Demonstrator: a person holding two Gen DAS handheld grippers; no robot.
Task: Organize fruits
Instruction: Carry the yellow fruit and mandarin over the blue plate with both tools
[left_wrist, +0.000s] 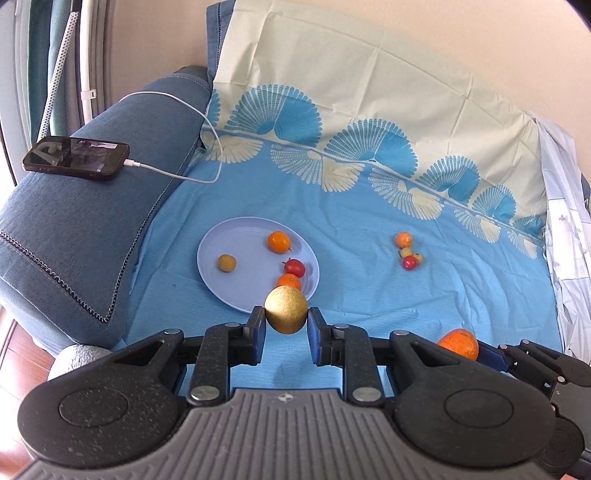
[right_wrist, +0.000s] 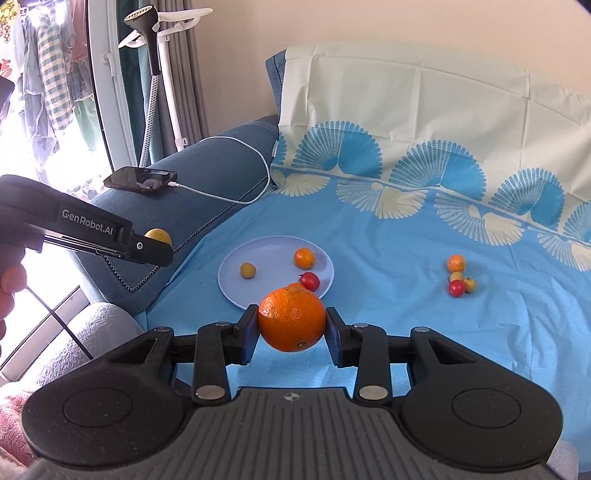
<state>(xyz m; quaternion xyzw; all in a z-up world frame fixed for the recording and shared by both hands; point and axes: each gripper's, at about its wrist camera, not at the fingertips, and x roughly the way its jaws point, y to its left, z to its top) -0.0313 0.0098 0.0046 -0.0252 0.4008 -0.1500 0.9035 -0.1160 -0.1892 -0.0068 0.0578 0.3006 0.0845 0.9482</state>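
Near the plate (left_wrist: 221, 291), left tongs (left_wrist: 286, 314) clasped a firm golden pear (left_wrist: 286, 308) and right tongs (right_wrist: 291, 319) a round orange (right_wrist: 291, 319) — both gripped at mid-girth, apt to roll.

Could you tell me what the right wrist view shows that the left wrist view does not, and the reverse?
Only the right wrist view shows the garment steamer, hanging clothes and a hand. Only the left wrist view shows the white cloth at the far right. Both show the plate, phone, loose fruits, the left gripper shut on a yellow fruit and the right gripper shut on an orange.
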